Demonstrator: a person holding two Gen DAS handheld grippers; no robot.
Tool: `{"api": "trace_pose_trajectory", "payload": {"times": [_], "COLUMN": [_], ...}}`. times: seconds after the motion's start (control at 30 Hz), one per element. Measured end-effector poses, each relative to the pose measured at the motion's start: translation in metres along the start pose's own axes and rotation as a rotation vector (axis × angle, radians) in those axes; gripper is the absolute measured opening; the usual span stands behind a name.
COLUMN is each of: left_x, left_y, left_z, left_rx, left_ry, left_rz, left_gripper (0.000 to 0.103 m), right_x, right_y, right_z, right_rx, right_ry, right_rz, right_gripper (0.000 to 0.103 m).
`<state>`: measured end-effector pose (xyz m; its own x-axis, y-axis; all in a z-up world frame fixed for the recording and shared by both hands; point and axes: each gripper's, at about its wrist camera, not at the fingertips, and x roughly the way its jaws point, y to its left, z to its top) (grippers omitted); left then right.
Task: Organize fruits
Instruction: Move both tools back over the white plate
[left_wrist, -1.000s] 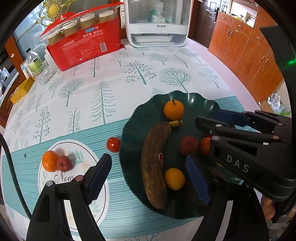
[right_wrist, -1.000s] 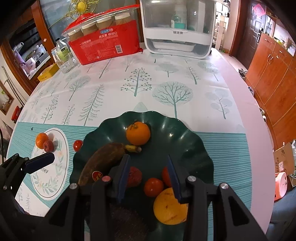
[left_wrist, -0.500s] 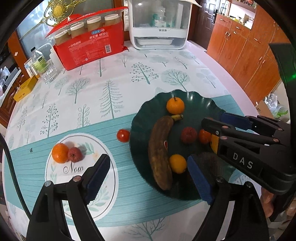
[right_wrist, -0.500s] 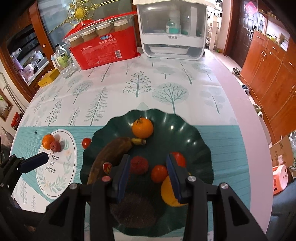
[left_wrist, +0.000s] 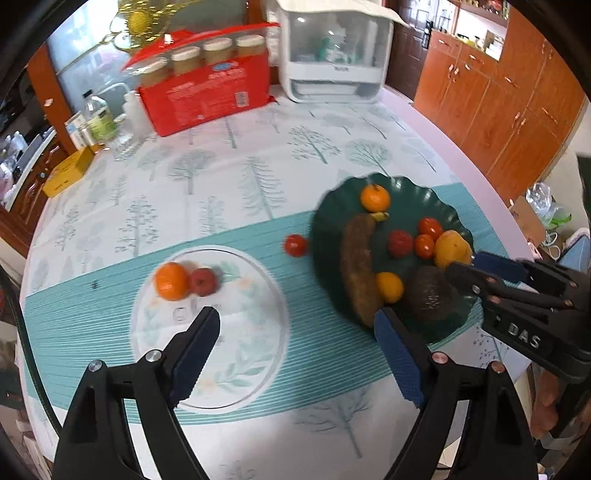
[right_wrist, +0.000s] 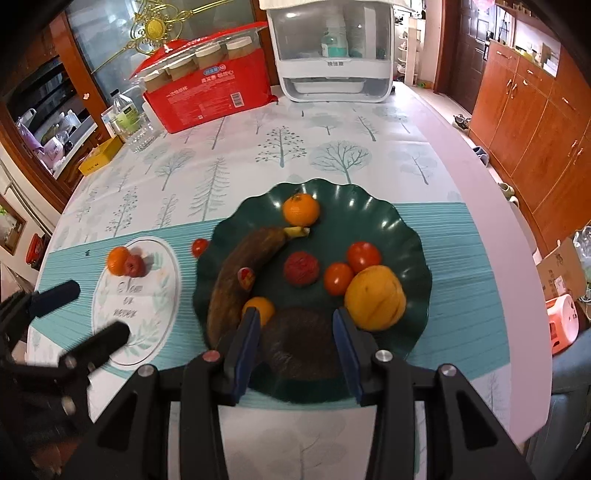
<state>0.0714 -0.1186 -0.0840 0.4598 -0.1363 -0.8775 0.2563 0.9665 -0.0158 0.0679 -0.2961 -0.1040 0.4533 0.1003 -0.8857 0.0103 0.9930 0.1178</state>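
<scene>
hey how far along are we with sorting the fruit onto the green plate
Mostly done: the green plate already holds the brown banana, oranges, tomatoes and a dark avocado. Nothing is in hand: the left gripper is open over the table, and the right gripper looks empty above the avocado. Left outside: the stray tomato beside the plate, plus the small orange and red fruit on the printed circle.

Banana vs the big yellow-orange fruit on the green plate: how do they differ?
The banana is long, curved and dark brown all over, with a sticker; the yellow-orange fruit is round, bright and has no sticker. The banana lies along the left side of the green plate, the yellow-orange fruit on the right side, touching two tomatoes. Both rest on the plate, and neither is held by a gripper.
</scene>
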Motion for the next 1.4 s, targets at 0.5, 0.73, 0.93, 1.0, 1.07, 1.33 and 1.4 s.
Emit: {"api": "trace_pose_trajectory", "payload": {"times": [0.5,0.73,0.93,1.0,1.07,1.33,1.4], "left_x": [-0.034,0.004,0.054,0.067,0.078,0.101,0.103], "left_y": [0.131,0.168,0.186,0.19,0.192,0.193,0.191], "left_z": [0.009,0.01,0.008,0.009,0.009,0.012,0.012], "left_rx": [-0.066,-0.014,0.049,0.055,0.071,0.092,0.095], "left_ry": [-0.065,-0.026,0.023,0.037,0.046,0.08,0.082], "left_rz": [0.016,0.014,-0.04,-0.056,-0.071,-0.113,-0.116], "left_gripper": [0.087,0.088,0.088,0.088,0.088,0.088,0.088], "right_x": [-0.009,0.032,0.078,0.093,0.103,0.132,0.136], "right_y": [0.105,0.155,0.184,0.19,0.193,0.199,0.201], "right_z": [0.023,0.03,0.027,0.025,0.025,0.025,0.025], "right_rx": [-0.014,-0.027,-0.09,-0.125,-0.147,-0.206,-0.22], "right_ry": [-0.065,-0.034,0.02,0.03,0.034,0.046,0.055], "right_rz": [0.056,0.078,0.08,0.079,0.083,0.093,0.105], "right_gripper": [0.045,0.045,0.045,0.045,0.045,0.045,0.045]}}
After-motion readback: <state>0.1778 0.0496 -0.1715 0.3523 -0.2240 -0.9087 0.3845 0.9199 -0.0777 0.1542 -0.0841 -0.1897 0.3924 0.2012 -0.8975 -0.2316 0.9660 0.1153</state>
